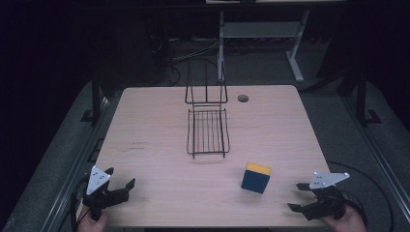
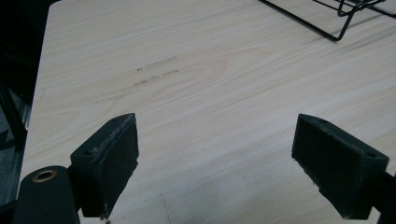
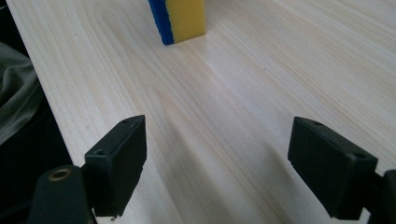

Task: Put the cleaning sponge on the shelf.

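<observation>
One sponge, blue with a yellow face, stands on edge on the tabletop, near the wire rack. We judge it light and soft; grip its broad faces. Right tool and left tool, each beside the sponge's near edge, rest low, released.

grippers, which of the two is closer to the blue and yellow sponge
The right gripper: the sponge stands just ahead of it on the table's right side, while the left gripper sits at the far left corner.
</observation>
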The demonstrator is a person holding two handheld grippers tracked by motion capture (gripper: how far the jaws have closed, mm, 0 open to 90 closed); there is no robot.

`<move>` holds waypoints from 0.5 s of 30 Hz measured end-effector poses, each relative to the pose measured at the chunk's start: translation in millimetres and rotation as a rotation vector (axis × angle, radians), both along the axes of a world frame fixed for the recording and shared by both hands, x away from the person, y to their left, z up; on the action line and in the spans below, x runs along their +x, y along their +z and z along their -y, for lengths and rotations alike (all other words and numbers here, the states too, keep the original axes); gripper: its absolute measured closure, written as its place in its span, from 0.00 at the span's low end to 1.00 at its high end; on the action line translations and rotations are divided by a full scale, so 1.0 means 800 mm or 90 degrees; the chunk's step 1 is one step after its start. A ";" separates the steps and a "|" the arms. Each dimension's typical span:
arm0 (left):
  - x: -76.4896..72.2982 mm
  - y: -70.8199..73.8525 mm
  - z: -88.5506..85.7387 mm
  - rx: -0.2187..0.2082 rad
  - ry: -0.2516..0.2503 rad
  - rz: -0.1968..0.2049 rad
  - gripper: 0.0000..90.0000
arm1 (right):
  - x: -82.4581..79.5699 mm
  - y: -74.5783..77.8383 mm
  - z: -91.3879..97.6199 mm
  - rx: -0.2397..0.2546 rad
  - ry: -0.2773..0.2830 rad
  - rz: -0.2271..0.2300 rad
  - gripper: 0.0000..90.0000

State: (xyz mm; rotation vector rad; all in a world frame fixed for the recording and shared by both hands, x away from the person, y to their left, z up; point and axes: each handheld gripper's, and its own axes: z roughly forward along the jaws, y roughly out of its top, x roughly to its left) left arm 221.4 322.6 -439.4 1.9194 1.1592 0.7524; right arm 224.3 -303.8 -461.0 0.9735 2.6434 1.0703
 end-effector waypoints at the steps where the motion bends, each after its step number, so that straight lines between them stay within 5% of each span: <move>1: 0.000 0.000 0.000 -0.001 0.001 0.001 0.16 | 0.000 0.000 0.000 -0.001 0.001 0.001 0.21; 15: -0.001 0.001 0.002 0.000 -0.005 0.003 0.16 | -0.001 0.000 -0.011 -0.013 0.016 -0.001 0.21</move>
